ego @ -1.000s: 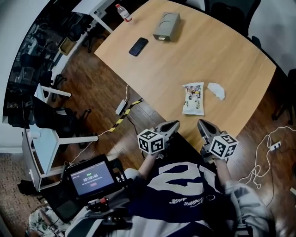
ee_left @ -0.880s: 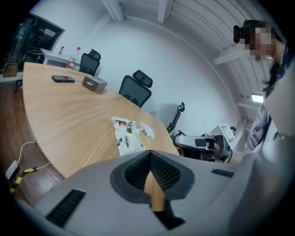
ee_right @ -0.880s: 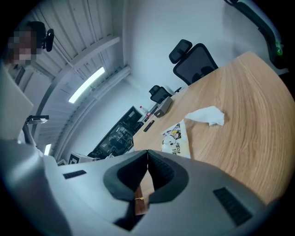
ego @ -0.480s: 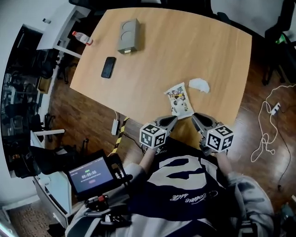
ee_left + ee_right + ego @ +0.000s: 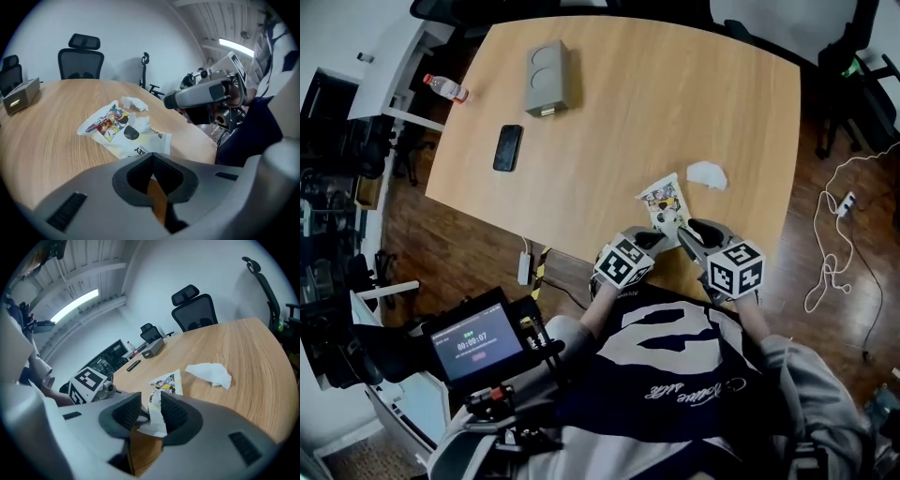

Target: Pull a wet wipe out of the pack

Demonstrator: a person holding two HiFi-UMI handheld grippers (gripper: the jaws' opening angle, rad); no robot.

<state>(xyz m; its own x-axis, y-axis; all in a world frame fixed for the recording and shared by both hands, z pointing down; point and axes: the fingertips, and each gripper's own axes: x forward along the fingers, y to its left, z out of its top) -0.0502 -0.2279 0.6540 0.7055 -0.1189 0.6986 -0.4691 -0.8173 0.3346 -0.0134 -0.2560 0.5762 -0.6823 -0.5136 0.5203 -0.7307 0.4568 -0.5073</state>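
Both grippers have come forward from the person's lap to the near end of the wet wipe pack, which lies flat on the wooden table close to its near edge. Nearest, the left gripper has its jaws together with nothing between them, and its tip hangs just short of the pack's near end. Beside it, the right gripper has just been opening its jaws: they stand apart, and a white wet wipe rises between them, close against one pad and clear of the other, so it is not pinched. That wipe runs down toward the pack's top face – whether it is still attached there is hidden by the jaws. Just beyond the pack, apart from it, lies a crumpled wipe. Farther off on the left lies a dark phone, beyond it a grey box, and a small bottle lies by the table's far left corner.
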